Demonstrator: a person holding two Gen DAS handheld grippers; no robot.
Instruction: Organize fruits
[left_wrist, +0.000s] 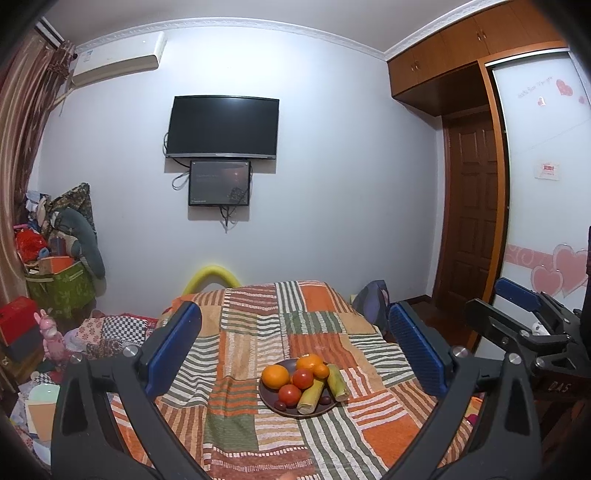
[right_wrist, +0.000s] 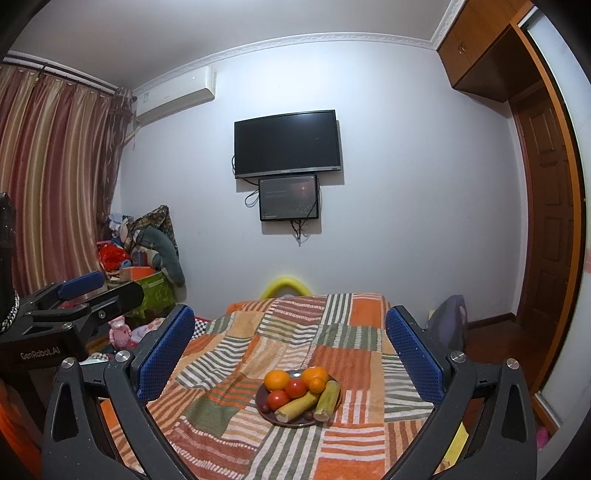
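A dark round plate (left_wrist: 269, 400) (right_wrist: 260, 400) sits on a table under a striped patchwork cloth (left_wrist: 258, 332) (right_wrist: 295, 332). It holds oranges (left_wrist: 275, 376) (right_wrist: 276, 380), red tomatoes (left_wrist: 289, 394) (right_wrist: 277, 399), two pale green sugarcane pieces (left_wrist: 311, 397) (right_wrist: 297, 405) and small dark fruits (left_wrist: 280, 405). My left gripper (left_wrist: 295, 343) is open and empty, held above the table in front of the plate. My right gripper (right_wrist: 290, 343) is open and empty, likewise before the plate. Each gripper shows at the edge of the other's view, the right one (left_wrist: 517, 306) and the left one (right_wrist: 92, 286).
A wall with a television (left_wrist: 222, 127) stands behind the table. Boxes, bags and toys (left_wrist: 55, 280) are piled at the left by a curtain. A wooden door (left_wrist: 476, 229) and wardrobe are at the right. A dark bag (right_wrist: 448, 321) leans beside the table's far right.
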